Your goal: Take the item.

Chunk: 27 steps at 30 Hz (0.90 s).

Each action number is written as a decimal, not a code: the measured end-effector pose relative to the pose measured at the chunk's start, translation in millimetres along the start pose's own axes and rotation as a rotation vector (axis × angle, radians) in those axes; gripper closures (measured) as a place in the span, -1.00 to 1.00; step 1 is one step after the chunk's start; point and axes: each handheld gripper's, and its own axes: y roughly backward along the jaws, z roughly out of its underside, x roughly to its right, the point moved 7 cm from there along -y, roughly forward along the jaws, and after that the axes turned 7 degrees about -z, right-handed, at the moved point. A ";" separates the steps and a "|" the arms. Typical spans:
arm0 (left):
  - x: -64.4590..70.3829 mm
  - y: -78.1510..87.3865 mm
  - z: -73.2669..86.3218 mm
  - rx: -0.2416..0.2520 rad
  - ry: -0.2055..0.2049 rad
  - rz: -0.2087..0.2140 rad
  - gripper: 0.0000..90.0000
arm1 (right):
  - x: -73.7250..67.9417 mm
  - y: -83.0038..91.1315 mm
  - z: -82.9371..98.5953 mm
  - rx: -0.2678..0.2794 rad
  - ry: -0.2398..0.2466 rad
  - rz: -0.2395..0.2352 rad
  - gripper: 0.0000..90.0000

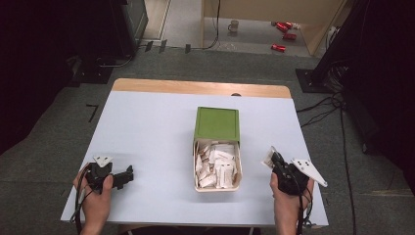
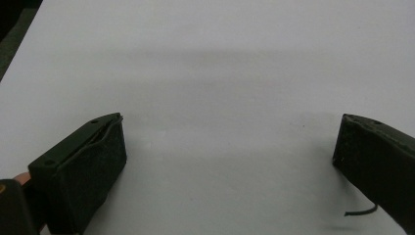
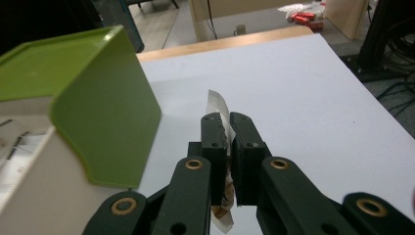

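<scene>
Two grippers are over the near part of the pale desk (image 1: 161, 127), one on each side of a white box (image 1: 217, 185) with small paper packets (image 1: 221, 166) inside. Its green lid (image 1: 217, 124) is slid to the far end and covers only that part. The right gripper (image 3: 228, 128) is just right of the box, and its fingers (image 3: 214, 147) are pressed together on one thin paper packet (image 3: 217, 105), which sticks out above and below them. The left gripper (image 1: 128, 175) is near the left edge of the desk, well apart from the box. Its fingers (image 2: 85, 169) stand wide open over bare desk and hold nothing.
</scene>
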 end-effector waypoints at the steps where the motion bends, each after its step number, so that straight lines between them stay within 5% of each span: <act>1: 0.0 0.0 0.0 0.000 0.000 0.000 -1.00 | 2.5 -1.6 1.8 -0.005 -0.005 0.004 0.93; 27: 0.0 0.0 0.0 0.000 0.000 0.000 -1.00 | 50.5 -26.1 38.6 -0.119 -0.057 0.090 0.92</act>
